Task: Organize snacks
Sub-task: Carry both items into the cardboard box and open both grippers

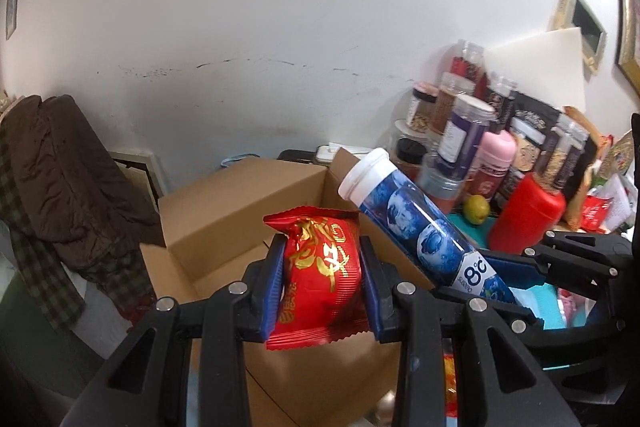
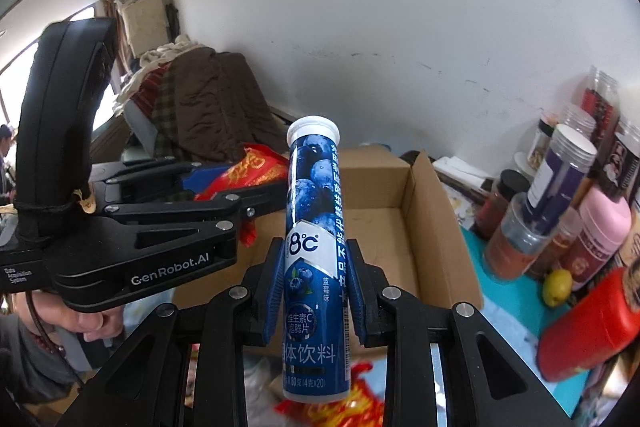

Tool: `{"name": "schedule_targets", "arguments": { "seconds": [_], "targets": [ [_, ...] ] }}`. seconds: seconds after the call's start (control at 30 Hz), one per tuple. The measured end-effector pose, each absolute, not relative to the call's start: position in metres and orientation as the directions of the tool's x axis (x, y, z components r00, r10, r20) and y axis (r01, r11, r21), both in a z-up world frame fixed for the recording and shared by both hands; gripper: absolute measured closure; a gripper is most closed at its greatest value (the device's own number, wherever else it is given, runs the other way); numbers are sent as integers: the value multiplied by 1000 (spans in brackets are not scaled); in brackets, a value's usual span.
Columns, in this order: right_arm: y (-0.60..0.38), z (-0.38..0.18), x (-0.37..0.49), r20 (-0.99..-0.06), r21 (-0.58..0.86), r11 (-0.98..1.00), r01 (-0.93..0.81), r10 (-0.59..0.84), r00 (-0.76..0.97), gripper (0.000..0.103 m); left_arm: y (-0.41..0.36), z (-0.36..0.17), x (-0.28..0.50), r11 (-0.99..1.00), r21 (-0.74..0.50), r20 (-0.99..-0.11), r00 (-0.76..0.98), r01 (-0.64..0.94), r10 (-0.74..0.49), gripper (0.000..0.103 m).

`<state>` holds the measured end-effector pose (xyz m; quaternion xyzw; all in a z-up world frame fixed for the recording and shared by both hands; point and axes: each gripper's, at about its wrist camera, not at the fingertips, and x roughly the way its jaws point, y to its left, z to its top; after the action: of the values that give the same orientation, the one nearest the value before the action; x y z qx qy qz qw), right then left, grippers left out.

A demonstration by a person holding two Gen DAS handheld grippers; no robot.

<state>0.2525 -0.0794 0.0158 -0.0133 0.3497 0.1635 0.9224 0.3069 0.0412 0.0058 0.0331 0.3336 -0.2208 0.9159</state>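
- Left claw (image 1: pixel 322 283) clenched on red packet (image 1: pixel 320 279); packet upright between the pads, held above the near wall of the open box (image 1: pixel 240 195).
- Right claw (image 2: pixel 314 291) clenched on blue tube (image 2: pixel 312 247); white cap up, tube tilted toward the box in the left view.
- Box interior looks bare in both views.
- Jars (image 2: pixel 560 195) and red bottle (image 2: pixel 588 327) crowd the surface to the right.
- Step, as judged: both snacks in transit to the box, not yet inside.
- Next move likely calls for carrying each item over the opening, lowering, then releasing, keeping the two claws from colliding.
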Motion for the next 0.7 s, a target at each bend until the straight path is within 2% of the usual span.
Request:
{"name": "schedule_targets", "arguments": {
  "seconds": [0.7],
  "targets": [
    [-81, -55, 371, -797, 86, 962, -258, 222, 562, 75, 32, -72, 423, 922, -89, -825, 491, 377, -281, 69]
  ]
}}
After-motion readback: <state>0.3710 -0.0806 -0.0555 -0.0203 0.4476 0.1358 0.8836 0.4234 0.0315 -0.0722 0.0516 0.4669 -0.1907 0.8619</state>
